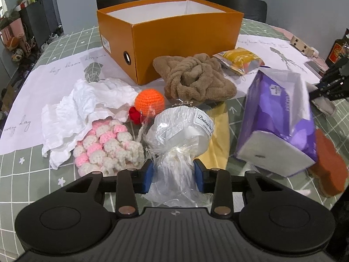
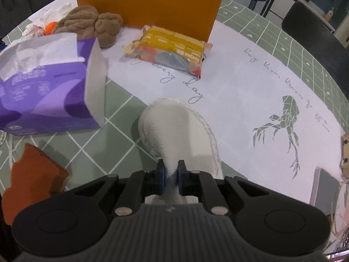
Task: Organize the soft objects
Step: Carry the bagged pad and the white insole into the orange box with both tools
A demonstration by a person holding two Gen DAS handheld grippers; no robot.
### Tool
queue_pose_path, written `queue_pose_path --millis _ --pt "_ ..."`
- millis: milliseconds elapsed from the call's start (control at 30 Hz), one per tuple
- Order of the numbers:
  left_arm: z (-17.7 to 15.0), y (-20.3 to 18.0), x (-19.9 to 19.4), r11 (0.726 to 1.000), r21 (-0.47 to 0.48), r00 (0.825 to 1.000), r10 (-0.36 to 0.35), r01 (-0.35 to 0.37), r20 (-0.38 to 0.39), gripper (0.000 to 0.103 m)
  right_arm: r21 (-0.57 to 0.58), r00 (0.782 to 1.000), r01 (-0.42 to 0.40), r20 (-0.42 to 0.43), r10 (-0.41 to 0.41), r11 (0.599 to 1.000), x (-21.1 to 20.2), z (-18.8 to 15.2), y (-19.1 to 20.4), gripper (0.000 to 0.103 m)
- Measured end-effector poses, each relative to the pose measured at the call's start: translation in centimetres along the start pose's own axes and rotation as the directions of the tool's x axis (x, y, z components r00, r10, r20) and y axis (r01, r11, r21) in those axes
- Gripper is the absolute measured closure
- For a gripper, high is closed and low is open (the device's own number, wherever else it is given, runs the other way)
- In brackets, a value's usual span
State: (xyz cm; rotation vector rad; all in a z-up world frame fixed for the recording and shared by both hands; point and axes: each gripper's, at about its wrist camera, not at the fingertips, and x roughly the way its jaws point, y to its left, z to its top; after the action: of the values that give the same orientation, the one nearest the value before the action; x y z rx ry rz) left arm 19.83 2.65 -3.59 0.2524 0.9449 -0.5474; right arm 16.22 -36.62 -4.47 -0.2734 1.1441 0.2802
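Both grippers are mid-pickup, w/ the orange box (image 1: 170, 37) as landmark, standing open-topped at the far side of the table (image 1: 54, 43). Left gripper (image 1: 173, 175) has its blue pads pinched on the gathered neck of a clear plastic bag (image 1: 178, 135) holding something white, well in front of the box on the near side; the bag looks to sit on the table. Right gripper (image 2: 170, 175) is clamped tight on a white cloth pad (image 2: 176, 126), in front of the box & to its right, past the purple tissue pack (image 2: 48, 87). Step in hand, I'd say: grasp made, lift starting. Next move calls for raising each item clear of the brown knotted cushion (image 1: 194, 76) & yellow packet (image 2: 168, 48) lying just before the box, then carrying over the box's near wall & letting go inside. The bag neck may slip, so keep it squeezed.
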Motion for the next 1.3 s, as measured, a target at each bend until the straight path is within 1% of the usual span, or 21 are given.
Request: queue_pose_path --millis 133,300,433,633,733,833,933,1000,1133,1233,1300 --pt "-0.5 0.1 -1.3 1.0 -0.001 1.0 -0.014 0.014 0.012 0.06 0.001 1.0 0.015 0.016 -0.015 1.0 -1.4 -0.1 0.3 0.094" --pt "-0.9 0.7 -3.4 1.0 -0.005 1.0 -0.004 0.004 0.022 0.06 -0.014 0.998 0.021 0.056 -0.02 1.0 -3.3 0.2 1.3 0.094" --pt "-1.2 1.7 -5.0 0.999 0.012 0.999 0.037 -0.038 0.026 0.06 -0.044 0.996 0.016 0.094 -0.011 0.999 -5.0 0.7 2.6 0.094" --pt "-0.1 3.5 -8.7 0.993 0.031 0.991 0.109 -0.111 0.076 0.06 -0.102 0.987 0.019 0.161 -0.002 0.995 -7.7 2.8 4.8 0.094" --pt "1.2 3.6 -10.2 0.993 0.051 0.99 0.102 -0.108 0.102 0.06 -0.141 0.981 0.018 0.195 0.01 0.99 -9.0 4.5 6.0 0.094" --pt "3.2 2.8 -11.0 0.996 0.084 0.993 0.029 -0.039 0.115 0.06 -0.187 0.973 0.004 0.226 0.039 0.982 -9.9 6.8 7.5 0.094" --pt "4.9 1.6 -10.7 0.99 0.138 0.994 0.009 -0.024 0.111 0.06 -0.223 0.966 -0.03 0.244 0.086 0.974 -10.4 8.9 8.9 0.094" --pt "5.7 0.8 -10.6 0.984 0.176 0.994 0.017 -0.037 0.111 0.06 -0.258 0.962 -0.041 0.251 0.108 0.965 -10.6 10.1 10.0 0.094" --pt "8.1 0.7 -10.5 0.975 0.213 0.992 0.036 -0.061 0.122 0.06 -0.315 0.954 -0.044 0.267 0.133 0.948 -10.6 12.7 11.8 0.094" --pt "10.8 1.5 -11.2 0.97 0.221 0.987 0.068 -0.1 0.147 0.06 -0.33 0.95 -0.033 0.283 0.133 0.943 -10.8 14.5 12.0 0.094" --pt "13.5 2.0 -12.1 0.966 0.222 0.979 0.094 -0.133 0.179 0.06 -0.339 0.948 -0.019 0.293 0.125 0.94 -10.9 16.1 12.0 0.094"
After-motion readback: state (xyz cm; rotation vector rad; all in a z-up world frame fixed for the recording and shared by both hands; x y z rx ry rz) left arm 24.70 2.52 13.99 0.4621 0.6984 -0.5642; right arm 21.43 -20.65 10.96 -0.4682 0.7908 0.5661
